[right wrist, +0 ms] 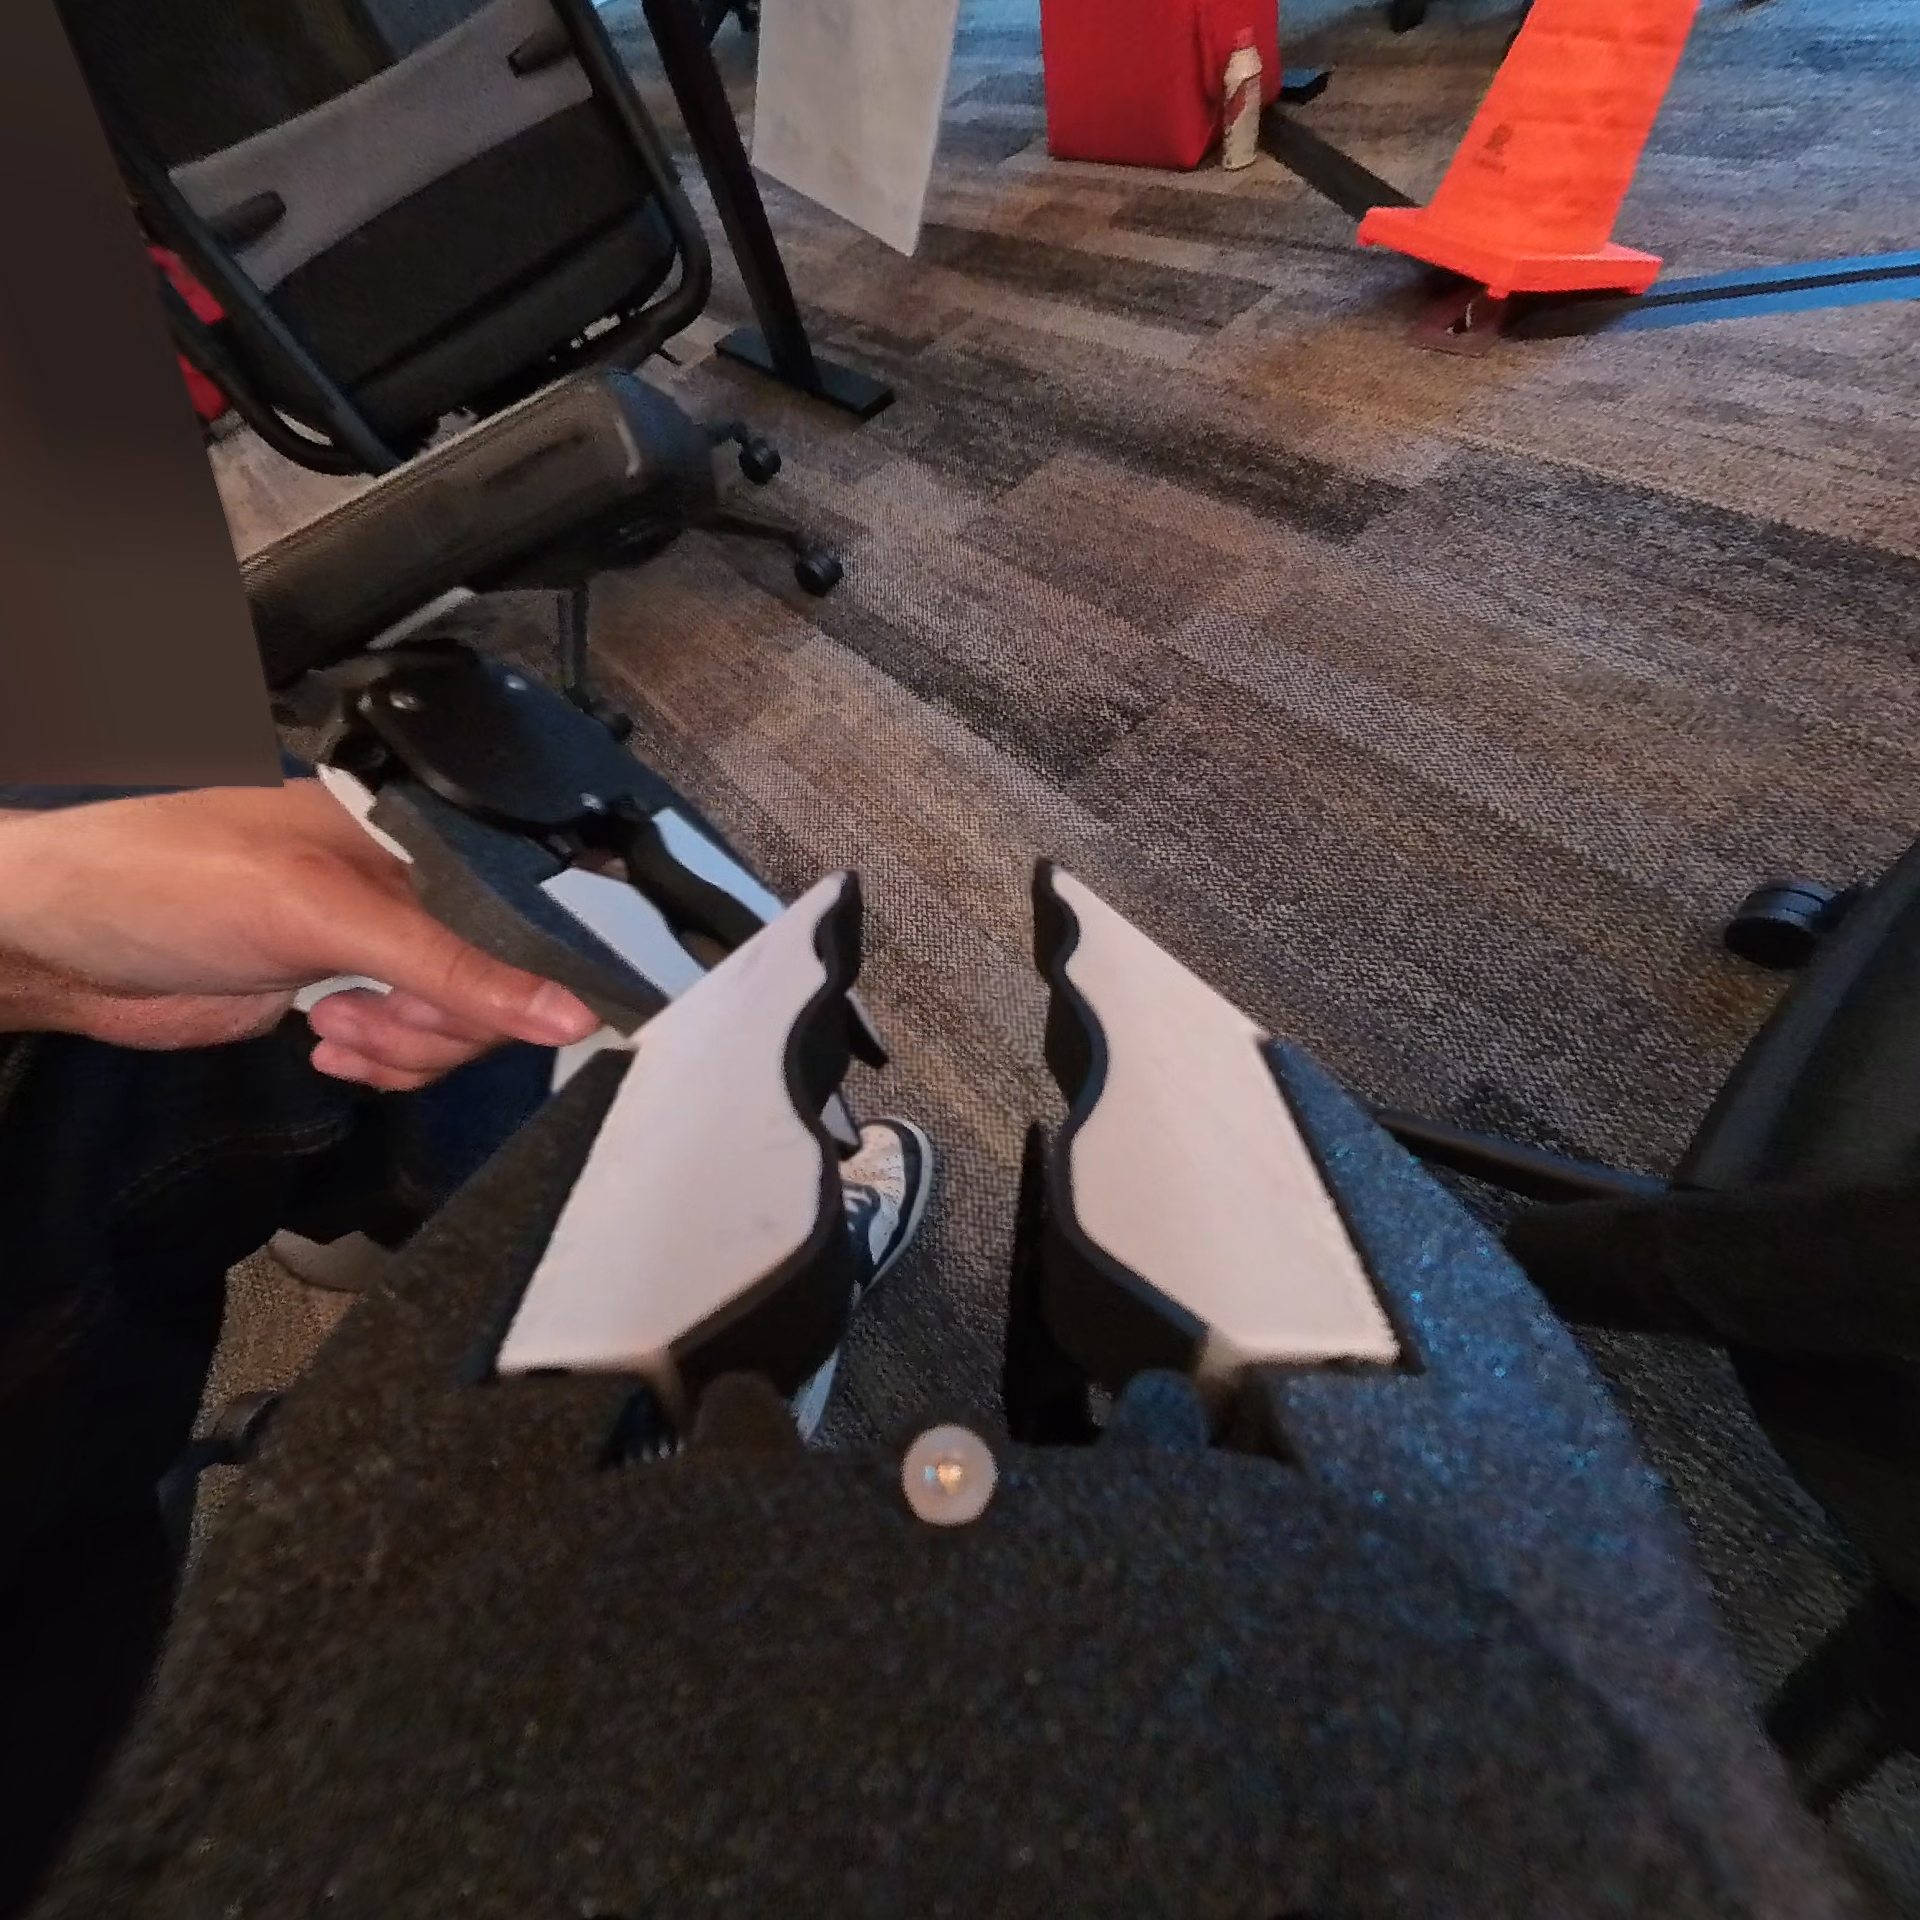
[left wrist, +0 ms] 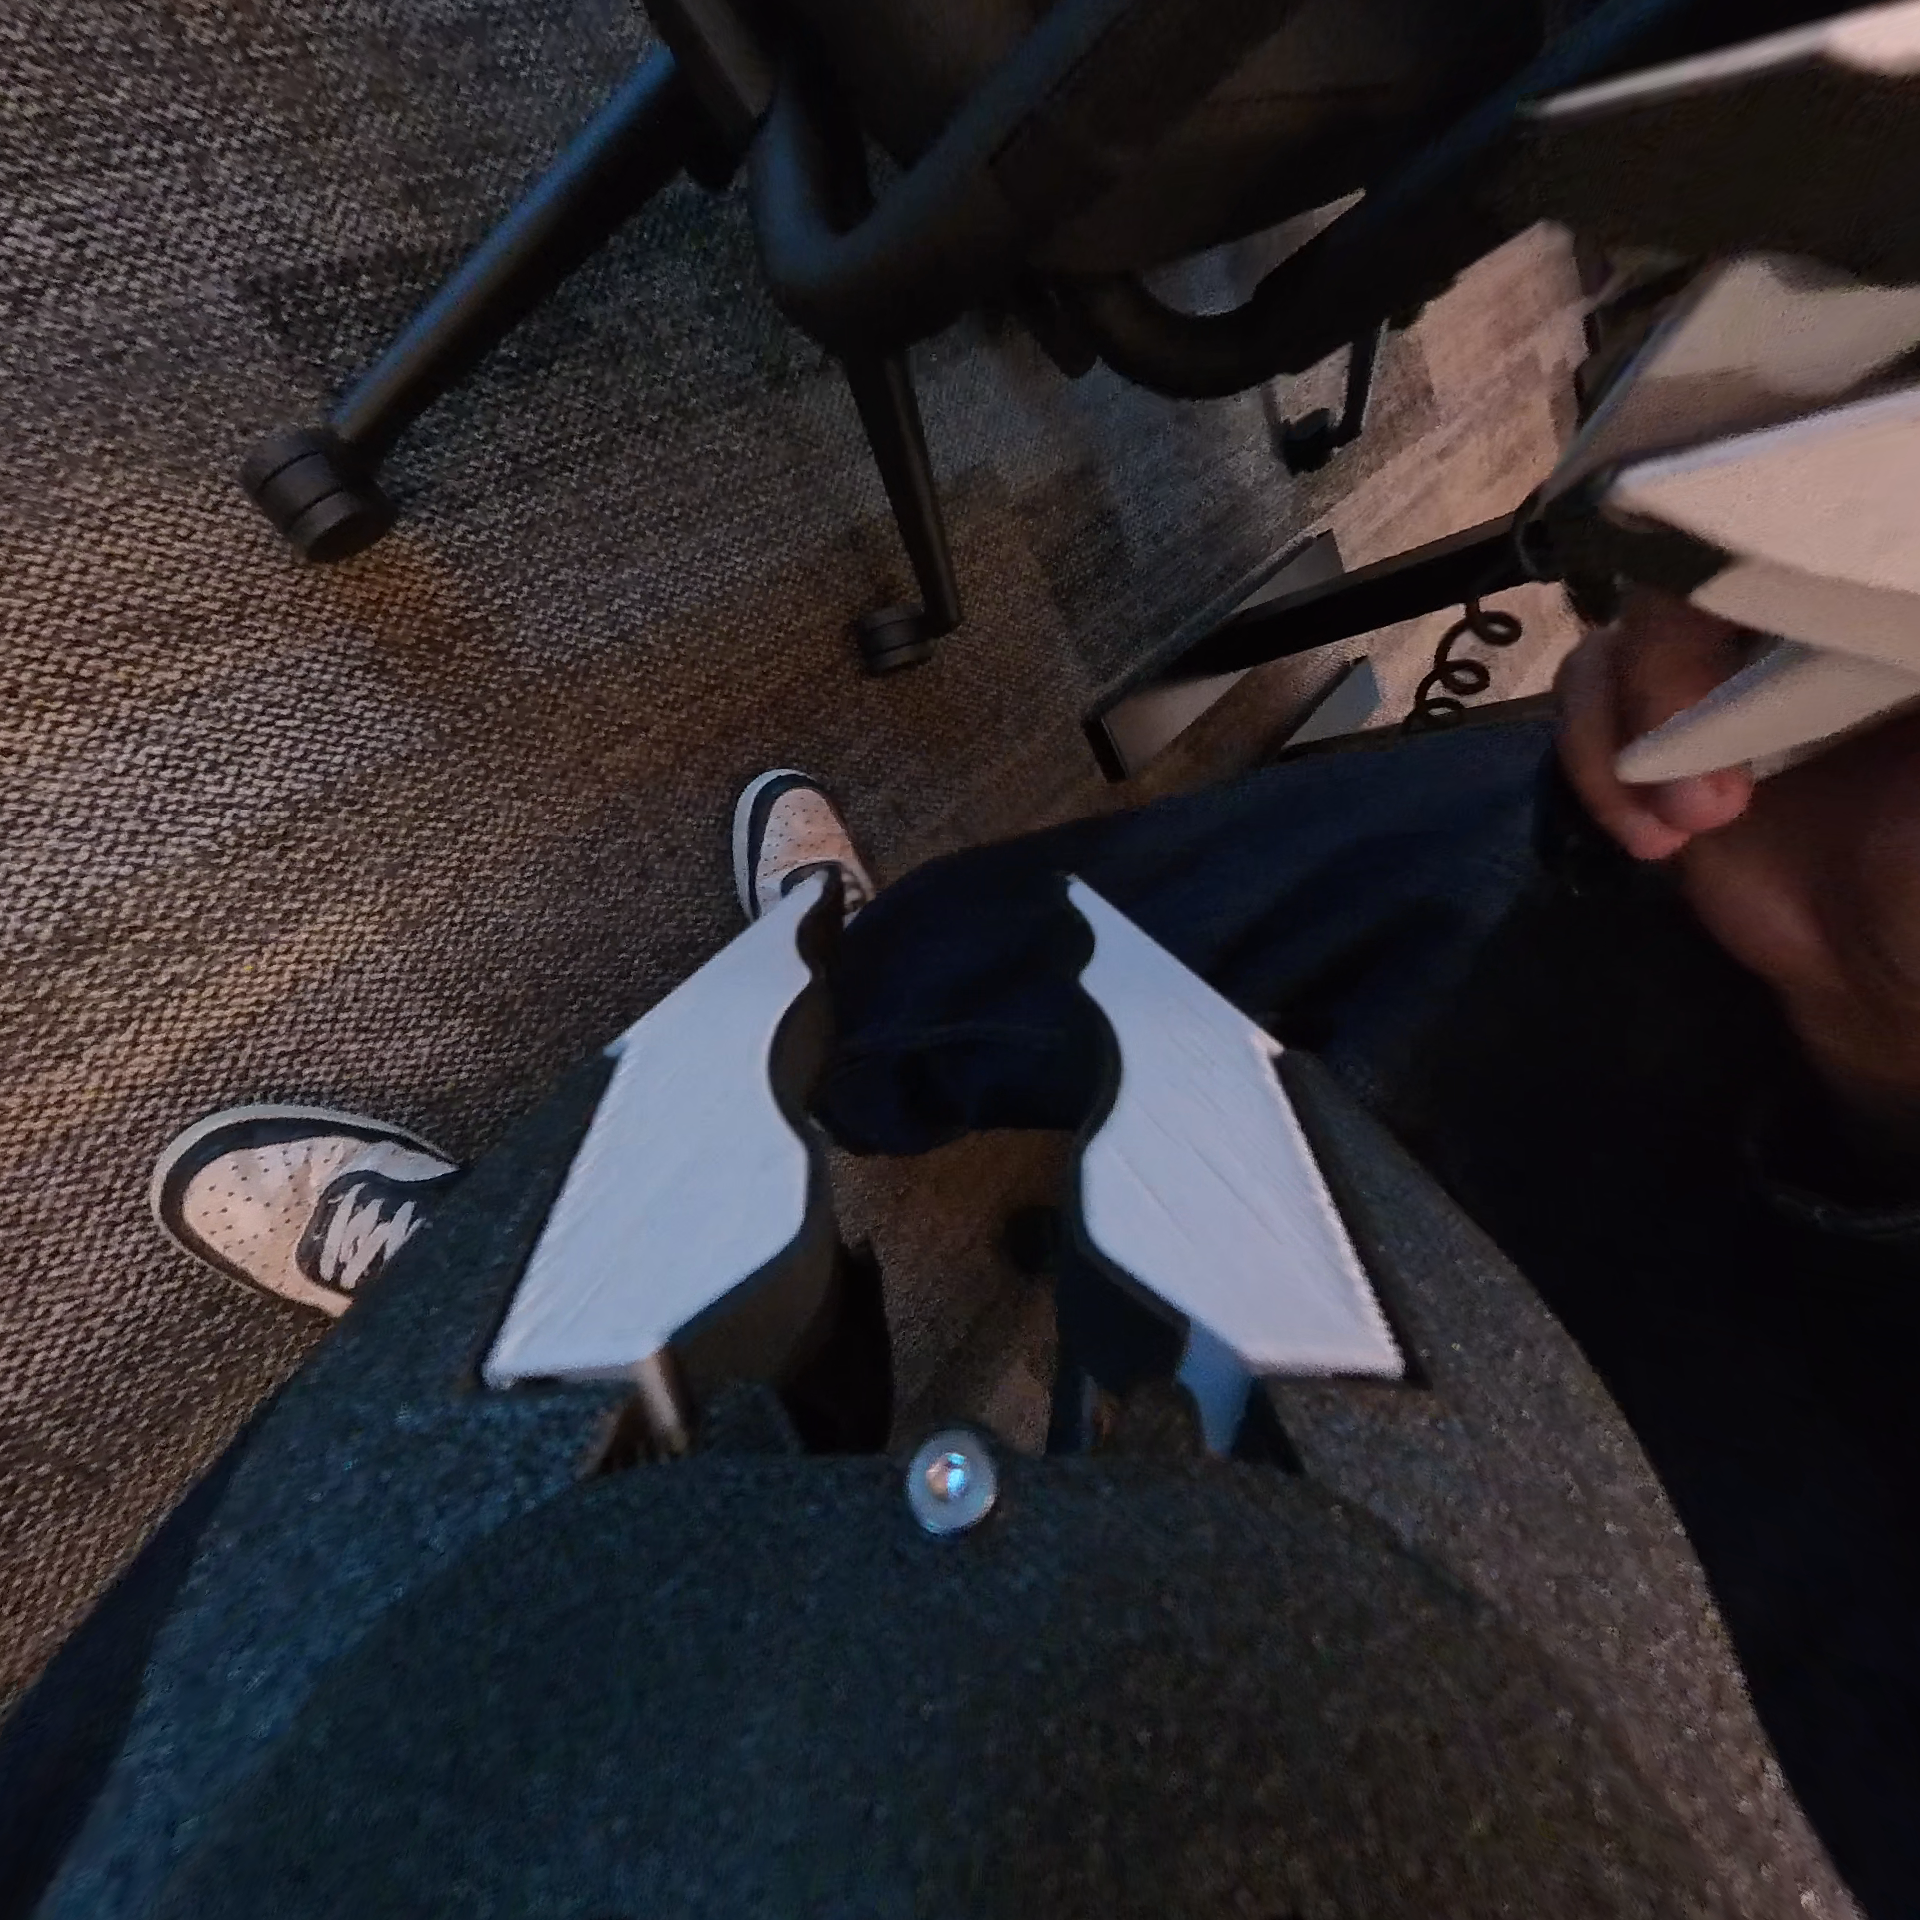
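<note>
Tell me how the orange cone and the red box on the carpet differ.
In the right wrist view, the orange cone flares to a flat square base, while the red box has straight, blocky sides. The cone leans, one base edge propped on a small dark block; the box sits flat. A white bottle stands beside the box, none by the cone. Both stand on the grey carpet.

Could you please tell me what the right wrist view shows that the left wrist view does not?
Only the right wrist view shows the orange cone, the red box with a small bottle beside it, a hanging white sheet, and the left gripper in a hand. Only the left wrist view shows both sneakers, the nearer one at lower left, and a coiled black cord. Both show grey carpet, a wheeled black office chair, dark trousers, and the right gripper, open and empty.
</note>
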The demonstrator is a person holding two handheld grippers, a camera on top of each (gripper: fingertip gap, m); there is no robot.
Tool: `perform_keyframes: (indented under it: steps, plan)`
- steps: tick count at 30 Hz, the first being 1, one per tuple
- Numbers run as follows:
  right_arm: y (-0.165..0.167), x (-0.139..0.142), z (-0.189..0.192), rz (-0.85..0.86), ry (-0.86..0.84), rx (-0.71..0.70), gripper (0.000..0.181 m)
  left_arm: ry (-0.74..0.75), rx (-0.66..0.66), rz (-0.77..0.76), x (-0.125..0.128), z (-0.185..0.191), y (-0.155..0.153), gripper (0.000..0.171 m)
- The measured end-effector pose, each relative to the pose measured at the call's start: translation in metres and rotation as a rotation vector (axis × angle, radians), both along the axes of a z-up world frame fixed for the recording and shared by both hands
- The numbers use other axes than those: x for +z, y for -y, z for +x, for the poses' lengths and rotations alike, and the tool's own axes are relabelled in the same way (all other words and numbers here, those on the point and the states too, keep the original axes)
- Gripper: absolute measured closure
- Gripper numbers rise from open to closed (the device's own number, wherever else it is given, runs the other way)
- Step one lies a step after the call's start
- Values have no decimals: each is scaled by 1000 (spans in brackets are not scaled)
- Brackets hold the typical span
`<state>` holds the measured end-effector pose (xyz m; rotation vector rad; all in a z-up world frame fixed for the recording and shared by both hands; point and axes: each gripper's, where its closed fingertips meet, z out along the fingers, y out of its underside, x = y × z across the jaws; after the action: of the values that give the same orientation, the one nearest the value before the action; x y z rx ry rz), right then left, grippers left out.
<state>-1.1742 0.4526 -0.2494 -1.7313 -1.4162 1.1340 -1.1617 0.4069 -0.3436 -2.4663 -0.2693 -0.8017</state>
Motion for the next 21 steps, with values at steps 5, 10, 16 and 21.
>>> perform_keyframes:
  steps: [5, 10, 16, 21]
  plan:
    - [-6, 15, 4, 1, -58, -68, 141, 61, 89, 18, 11, -1, 21, 132]
    - [7, 22, 33, -37, -49, -67, 141, 210, 117, 42, 35, 10, 63, 129]
    - [38, 3, 75, -253, 25, -107, 143, 56, 472, 159, 50, -79, 157, 127]
    - [88, -6, 100, -335, 55, -54, 143, 34, 596, 82, 11, -81, 238, 127]
